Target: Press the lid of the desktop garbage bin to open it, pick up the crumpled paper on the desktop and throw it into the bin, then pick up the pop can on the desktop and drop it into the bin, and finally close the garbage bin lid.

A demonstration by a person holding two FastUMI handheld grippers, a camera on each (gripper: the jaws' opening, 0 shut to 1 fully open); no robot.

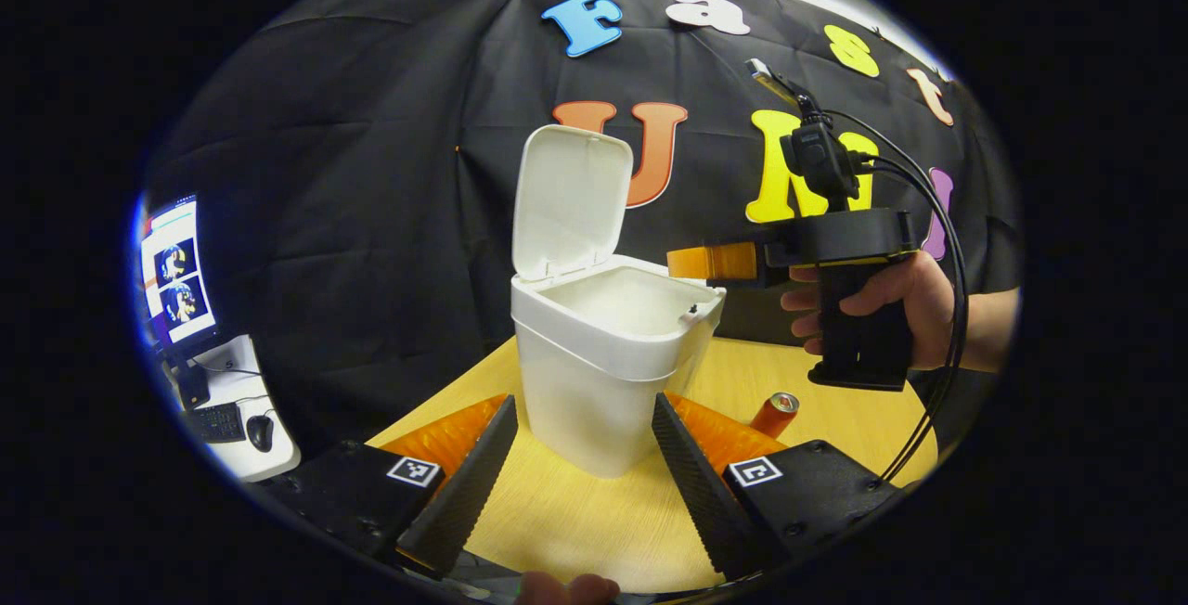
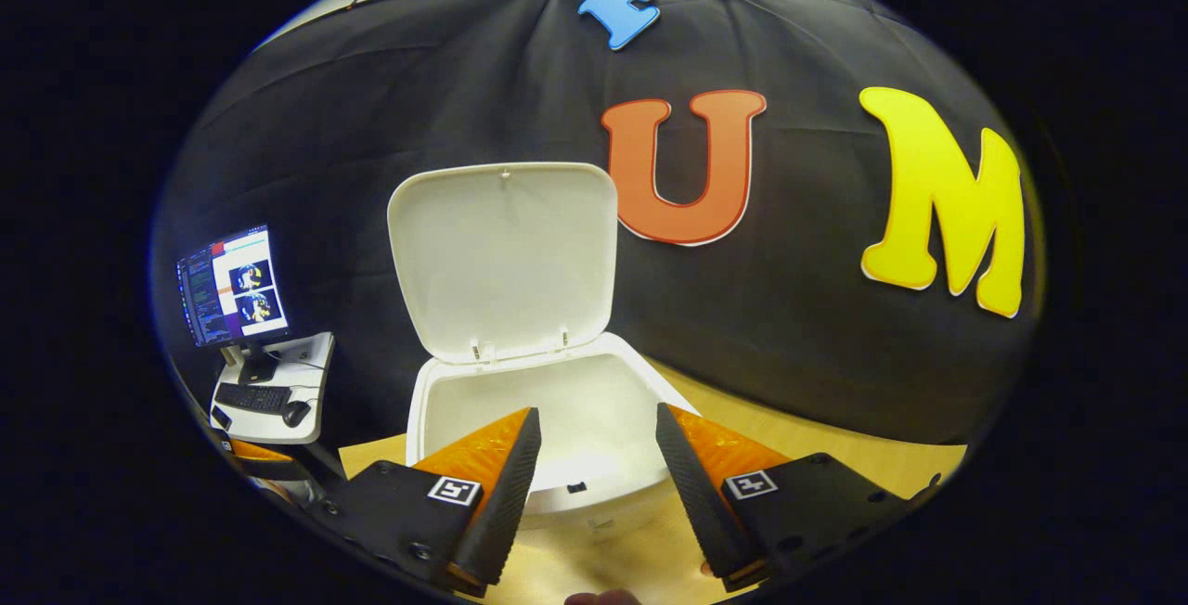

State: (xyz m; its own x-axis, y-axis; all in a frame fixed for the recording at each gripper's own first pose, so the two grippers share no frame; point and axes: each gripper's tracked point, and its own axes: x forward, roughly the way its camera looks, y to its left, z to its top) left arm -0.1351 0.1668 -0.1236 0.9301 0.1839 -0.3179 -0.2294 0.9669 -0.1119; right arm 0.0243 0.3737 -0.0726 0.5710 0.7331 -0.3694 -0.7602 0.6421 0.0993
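In the left gripper view, the left gripper [image 1: 585, 456] sits low over the table [image 1: 594, 512] with its jaws spread wide and nothing between them. The bin [image 1: 603, 354] stands just ahead, centred in the gap between the two fingers but apart from both; its base shows between the fingertips. The lid [image 1: 571, 201] is up, tilted a little back on its hinge at the bin's far-left edge, and the mouth is open. What lies inside cannot be seen from here. The can [image 1: 775, 415] stands upright on the table just past the right finger, to the right of the bin and well apart from it. Higher on the right, a hand [image 1: 882, 303] holds the right gripper [image 1: 710, 262], which points left with its fingers level with the bin's rim, at the right side of the mouth. Whether its jaws are spread cannot be told from this side. Far left, a monitor [image 1: 176, 276] stands on a small desk [image 1: 237, 401].

In the right gripper view, the right gripper [image 2: 594, 456] is spread wide and holds nothing. It hangs above the bin [image 2: 520, 401], whose open mouth lies straight ahead and below, between the fingers. The lid [image 2: 506, 262] stands upright behind the opening, its inner face toward the camera. The bin's inside looks pale; no paper can be made out. The monitor [image 2: 232, 285] is far left.
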